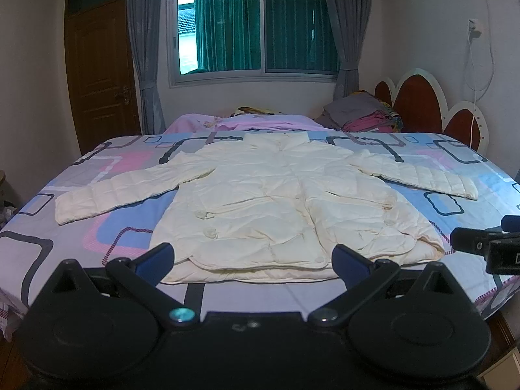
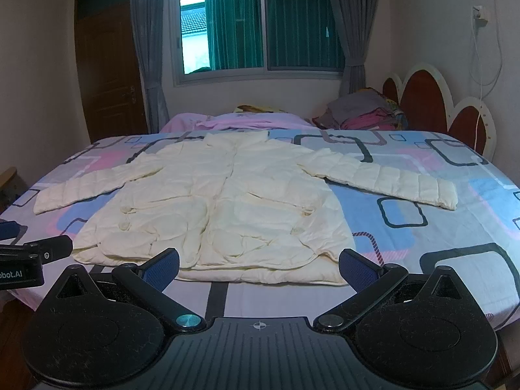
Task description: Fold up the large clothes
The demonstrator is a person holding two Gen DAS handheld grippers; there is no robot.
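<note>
A cream quilted jacket (image 1: 276, 201) (image 2: 221, 208) lies flat and face up on the bed, collar toward the window, both sleeves spread out to the sides. Its hem lies closest to me. My left gripper (image 1: 253, 260) hovers in front of the hem, open wide, nothing between its blue pads. My right gripper (image 2: 260, 266) also stands open wide before the hem, empty. In the left wrist view the right gripper's side (image 1: 487, 243) shows at the right edge; in the right wrist view the left gripper's side (image 2: 29, 256) shows at the left edge.
The bed sheet (image 1: 81, 227) (image 2: 438, 227) is patterned in blue, pink and grey squares. A pink quilt (image 1: 243, 122) and a pile of folded clothes (image 1: 364, 113) lie at the far side. A red and white headboard (image 1: 422, 104) stands right, a door (image 1: 100, 74) left.
</note>
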